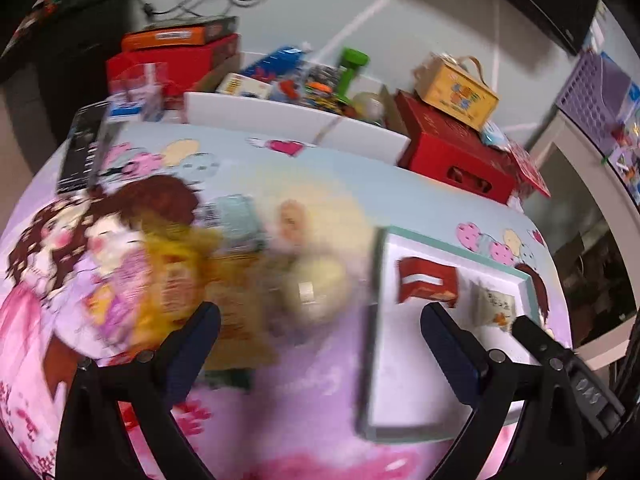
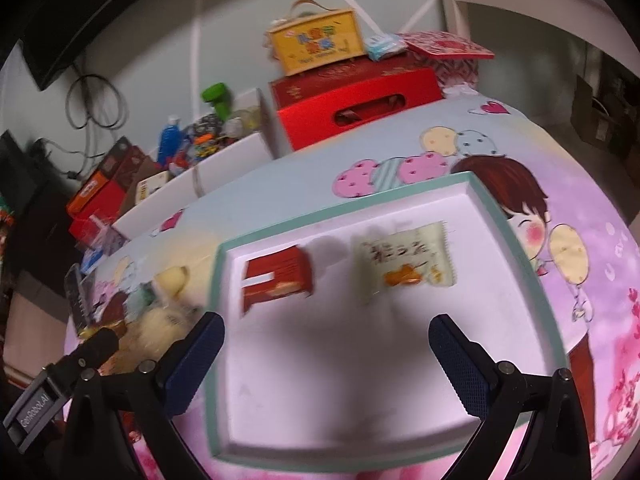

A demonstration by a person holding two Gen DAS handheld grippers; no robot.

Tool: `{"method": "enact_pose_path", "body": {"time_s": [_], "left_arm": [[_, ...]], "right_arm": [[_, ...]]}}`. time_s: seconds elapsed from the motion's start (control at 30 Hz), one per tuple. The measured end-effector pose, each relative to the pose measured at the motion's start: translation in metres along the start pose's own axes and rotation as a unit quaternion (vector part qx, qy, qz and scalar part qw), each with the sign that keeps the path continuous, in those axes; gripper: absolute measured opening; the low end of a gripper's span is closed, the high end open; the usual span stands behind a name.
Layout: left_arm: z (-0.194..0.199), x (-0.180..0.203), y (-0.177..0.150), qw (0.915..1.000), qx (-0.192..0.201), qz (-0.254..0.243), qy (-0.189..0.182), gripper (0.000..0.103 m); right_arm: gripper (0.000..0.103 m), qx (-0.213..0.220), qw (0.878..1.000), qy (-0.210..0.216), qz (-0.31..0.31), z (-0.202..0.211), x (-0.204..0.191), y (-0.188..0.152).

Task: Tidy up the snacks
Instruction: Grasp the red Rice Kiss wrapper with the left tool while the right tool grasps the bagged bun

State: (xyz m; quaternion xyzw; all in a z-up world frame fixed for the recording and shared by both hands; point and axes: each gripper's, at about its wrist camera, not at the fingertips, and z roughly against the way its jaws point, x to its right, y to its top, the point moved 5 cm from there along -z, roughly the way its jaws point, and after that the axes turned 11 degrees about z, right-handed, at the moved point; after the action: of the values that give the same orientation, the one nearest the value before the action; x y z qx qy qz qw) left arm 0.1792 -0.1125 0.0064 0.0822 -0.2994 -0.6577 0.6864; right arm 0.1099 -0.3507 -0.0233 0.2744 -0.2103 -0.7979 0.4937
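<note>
A white tray with a teal rim [image 2: 516, 236] lies on the cartoon tablecloth; it also shows in the left wrist view [image 1: 378, 320]. In it lie a red snack packet [image 2: 276, 280] [image 1: 426, 282] and a pale green snack packet [image 2: 404, 266] [image 1: 494, 306]. Left of the tray is a blurred pile of snacks: yellow and orange bags [image 1: 176, 280] and a round pale bun packet [image 1: 316, 292]. My left gripper [image 1: 320, 348] is open and empty above the pile's near edge. My right gripper [image 2: 326, 356] is open and empty over the tray's near part.
Along the table's far edge stand a white box [image 1: 296, 120] full of assorted items, red boxes [image 1: 452, 152], a yellow carry box [image 1: 456, 88] and stacked red and orange boxes [image 1: 172, 52]. A black remote [image 1: 82, 144] lies far left. A white shelf [image 1: 580, 168] stands right.
</note>
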Motion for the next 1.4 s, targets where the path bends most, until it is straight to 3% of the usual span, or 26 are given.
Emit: {"method": "enact_pose_path", "body": {"time_s": [0.3,0.6,0.93,1.13,1.4], "left_arm": [[0.028,-0.104,0.007,0.9951,0.022,0.083,0.048,0.100],[0.026,-0.176,-0.006,0.9854,0.007,0.159,0.060,0.100],[0.007,-0.177,-0.015,0.9863,-0.016,0.162,0.030,0.100],[-0.008,-0.161,-0.024,0.9893,-0.040,0.140,0.016,0.100],[-0.030,-0.159,-0.032,0.9891,-0.067,0.127,0.034,0.100]], "right_arm": [[0.103,0.021,0.997,0.035,0.069,0.021,-0.070,-0.009],[0.103,-0.033,0.990,0.070,0.119,-0.006,-0.130,-0.039],[0.103,-0.061,0.984,0.066,0.154,-0.037,-0.160,-0.055],[0.103,-0.057,0.983,0.060,0.165,-0.054,-0.165,-0.040],[0.101,-0.063,0.983,0.060,0.161,-0.079,-0.167,-0.018]]}}
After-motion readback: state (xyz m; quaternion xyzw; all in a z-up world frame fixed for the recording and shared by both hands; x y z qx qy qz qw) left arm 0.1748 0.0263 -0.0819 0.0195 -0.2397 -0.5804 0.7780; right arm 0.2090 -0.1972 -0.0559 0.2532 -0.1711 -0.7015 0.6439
